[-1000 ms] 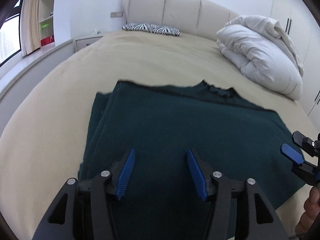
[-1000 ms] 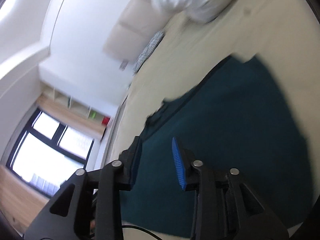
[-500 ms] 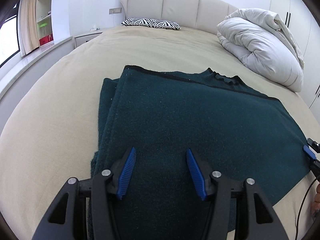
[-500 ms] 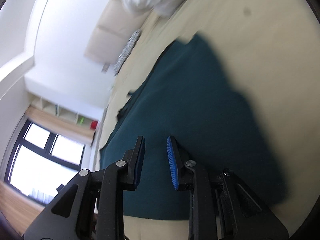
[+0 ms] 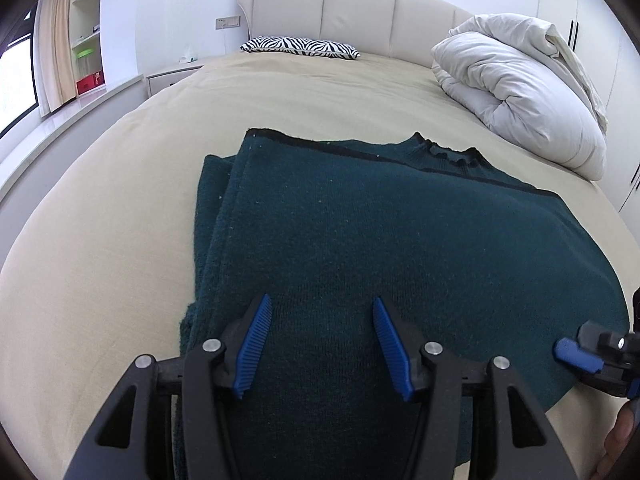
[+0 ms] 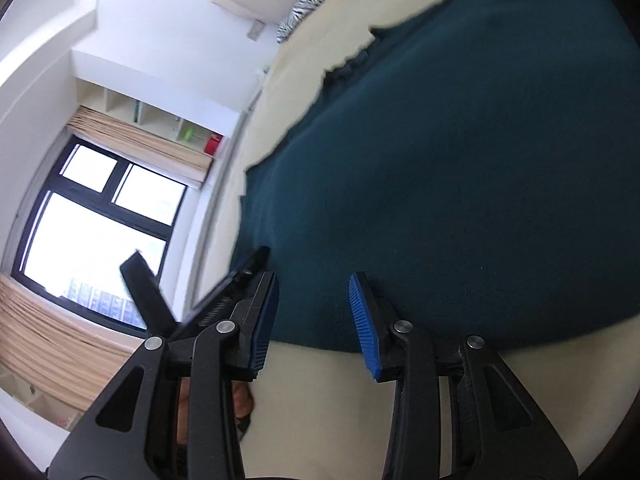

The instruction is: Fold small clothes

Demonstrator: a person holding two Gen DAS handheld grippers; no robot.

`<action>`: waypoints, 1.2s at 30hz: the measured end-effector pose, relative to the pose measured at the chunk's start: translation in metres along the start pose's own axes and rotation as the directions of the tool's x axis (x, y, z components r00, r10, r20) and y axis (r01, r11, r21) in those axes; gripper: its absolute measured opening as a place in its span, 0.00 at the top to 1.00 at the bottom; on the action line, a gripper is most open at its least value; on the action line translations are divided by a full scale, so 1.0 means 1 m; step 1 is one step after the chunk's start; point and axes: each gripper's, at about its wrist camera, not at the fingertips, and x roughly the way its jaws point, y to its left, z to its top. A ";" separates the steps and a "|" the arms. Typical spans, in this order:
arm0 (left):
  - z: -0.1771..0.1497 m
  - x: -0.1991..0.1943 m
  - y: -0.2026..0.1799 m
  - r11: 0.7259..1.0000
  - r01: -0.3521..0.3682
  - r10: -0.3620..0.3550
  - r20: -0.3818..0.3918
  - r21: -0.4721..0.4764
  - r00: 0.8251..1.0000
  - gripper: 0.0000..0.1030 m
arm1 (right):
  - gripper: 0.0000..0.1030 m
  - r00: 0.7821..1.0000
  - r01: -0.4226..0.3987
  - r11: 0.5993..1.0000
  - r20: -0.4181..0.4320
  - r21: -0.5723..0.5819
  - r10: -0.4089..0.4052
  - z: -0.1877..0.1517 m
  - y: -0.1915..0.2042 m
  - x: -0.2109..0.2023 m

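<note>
A dark teal knitted sweater (image 5: 380,240) lies folded flat on the beige bed (image 5: 120,220), its ruffled neck at the far edge and a folded layer showing along its left side. My left gripper (image 5: 320,308) hovers open over the sweater's near part, with nothing between the blue pads. At the sweater's near right corner is my right gripper (image 5: 572,350), held by a hand. In the right wrist view the right gripper (image 6: 314,280) points at the sweater's (image 6: 460,180) edge; its jaws are opening, and the pads are not pressing on the cloth.
A bundled white duvet (image 5: 520,92) sits at the bed's far right, and a zebra-print pillow (image 5: 300,46) lies by the padded headboard (image 5: 360,12). A nightstand (image 5: 172,74), shelves and a window (image 6: 100,220) are to the left. White wardrobe doors (image 5: 580,12) stand on the right.
The right gripper swung in toward the sweater's near right corner; its jaws narrowed, then widened. The left gripper stayed open over the sweater.
</note>
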 end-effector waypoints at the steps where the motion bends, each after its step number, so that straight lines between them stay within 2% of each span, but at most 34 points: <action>1: 0.000 0.000 0.000 1.000 0.001 -0.001 0.001 0.000 1.000 0.44 | 0.66 1.000 -0.017 0.999 0.006 0.030 0.016 0.002 -0.010 0.003; 2: -0.001 0.000 0.000 1.000 0.000 0.000 0.002 0.001 1.000 0.44 | 0.68 0.998 -0.052 0.997 0.023 0.063 0.051 0.009 -0.021 0.004; 4: -0.001 0.000 -0.001 1.000 -0.002 0.002 0.003 0.003 1.000 0.44 | 0.68 0.996 -0.063 0.993 0.069 0.099 0.057 0.014 -0.034 -0.015; 9: -0.001 0.001 -0.001 1.000 0.001 -0.001 0.003 0.002 1.000 0.44 | 0.66 0.973 0.013 0.983 0.224 0.182 -0.054 0.018 -0.081 -0.098; 11: -0.001 0.001 -0.001 1.000 0.001 -0.001 0.003 0.001 1.000 0.44 | 0.65 0.948 0.066 0.974 0.291 0.216 -0.129 0.025 -0.102 -0.154; 14: -0.001 0.001 -0.002 1.000 0.004 -0.004 0.003 0.001 1.000 0.44 | 0.61 0.907 0.114 0.962 0.369 0.248 -0.202 0.027 -0.116 -0.204; 15: -0.001 0.001 -0.002 1.000 0.004 -0.004 0.003 0.001 1.000 0.44 | 0.51 0.893 0.133 0.957 0.388 0.258 -0.228 0.028 -0.119 -0.217; 17: -0.001 0.001 -0.002 1.000 0.006 -0.006 0.003 -0.001 1.000 0.44 | 0.39 0.864 0.180 0.944 0.415 0.278 -0.287 0.031 -0.123 -0.237; 18: -0.001 0.001 -0.002 1.000 0.006 -0.006 0.003 0.000 1.000 0.44 | 0.38 0.859 0.183 0.942 0.420 0.282 -0.293 0.033 -0.125 -0.243; 20: -0.001 0.001 -0.002 1.000 0.005 -0.005 0.003 0.000 1.000 0.44 | 0.38 0.870 0.173 0.944 0.406 0.280 -0.280 0.039 -0.132 -0.250; 24: -0.001 0.001 -0.002 1.000 0.009 -0.009 0.003 -0.003 1.000 0.44 | 0.38 0.919 0.211 0.950 0.286 0.230 -0.273 0.053 -0.135 -0.224; 29: 0.000 0.001 0.000 1.000 0.020 -0.020 0.006 -0.009 1.000 0.44 | 0.39 0.932 0.199 0.948 0.251 0.246 -0.261 0.063 -0.133 -0.197; 32: 0.000 0.001 0.001 1.000 0.026 -0.026 0.007 -0.012 1.000 0.44 | 0.40 0.953 0.207 0.953 0.176 0.220 -0.248 0.071 -0.119 -0.177; 34: 0.000 0.001 0.001 0.999 0.030 -0.030 0.008 -0.015 1.000 0.44 | 0.40 0.951 0.250 0.943 0.126 0.218 -0.281 0.077 -0.116 -0.161; 36: -0.001 0.001 0.002 0.999 0.034 -0.034 0.009 -0.019 0.999 0.44 | 0.40 0.958 0.227 0.937 0.112 0.267 -0.264 0.083 -0.118 -0.157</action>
